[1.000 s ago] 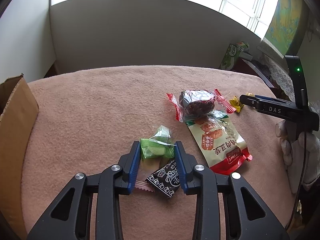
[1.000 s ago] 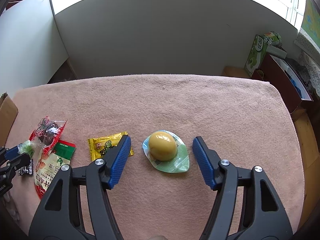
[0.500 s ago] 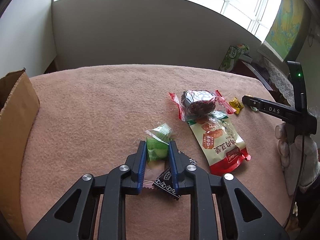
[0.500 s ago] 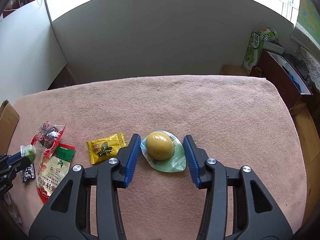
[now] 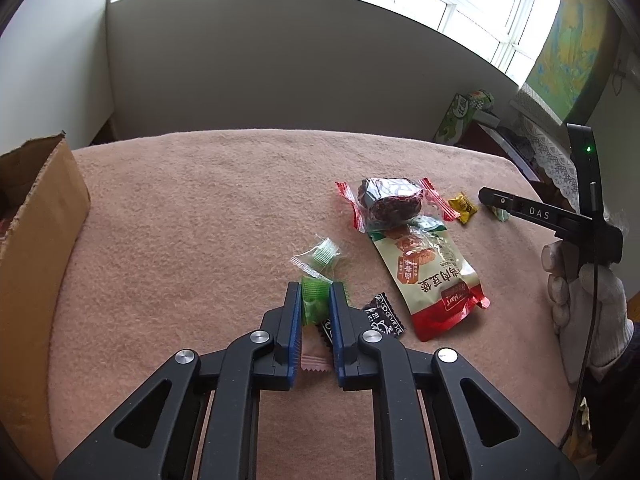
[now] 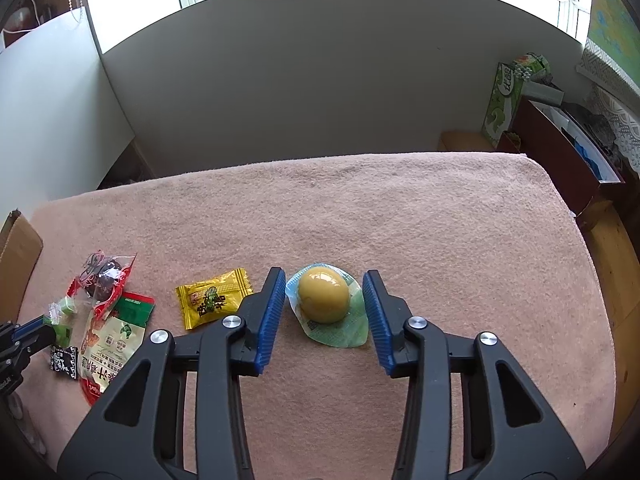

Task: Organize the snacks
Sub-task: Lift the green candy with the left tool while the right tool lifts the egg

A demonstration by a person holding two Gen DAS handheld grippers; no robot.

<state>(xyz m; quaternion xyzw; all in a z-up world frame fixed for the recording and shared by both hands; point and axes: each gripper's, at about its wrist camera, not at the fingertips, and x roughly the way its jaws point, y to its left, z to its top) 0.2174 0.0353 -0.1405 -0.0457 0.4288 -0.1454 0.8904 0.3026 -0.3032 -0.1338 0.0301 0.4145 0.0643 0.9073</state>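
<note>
My left gripper is shut on a green wrapped candy just above the pink cloth. A second green candy lies just beyond it, a black packet and a pink wrapper below. My right gripper straddles a yellow jelly cup, jaws close to its rim, with small gaps showing. A yellow candy packet lies left of it. The left gripper also shows in the right wrist view.
A cardboard box stands at the table's left edge. A red-wrapped dark snack and a red-and-cream pouch lie mid-table. The pink cloth covers the table; a wall backs it. Shelves and a green carton stand right.
My left gripper closed on the green candy and lifted it slightly. My right gripper narrowed around the jelly cup from wide open.
</note>
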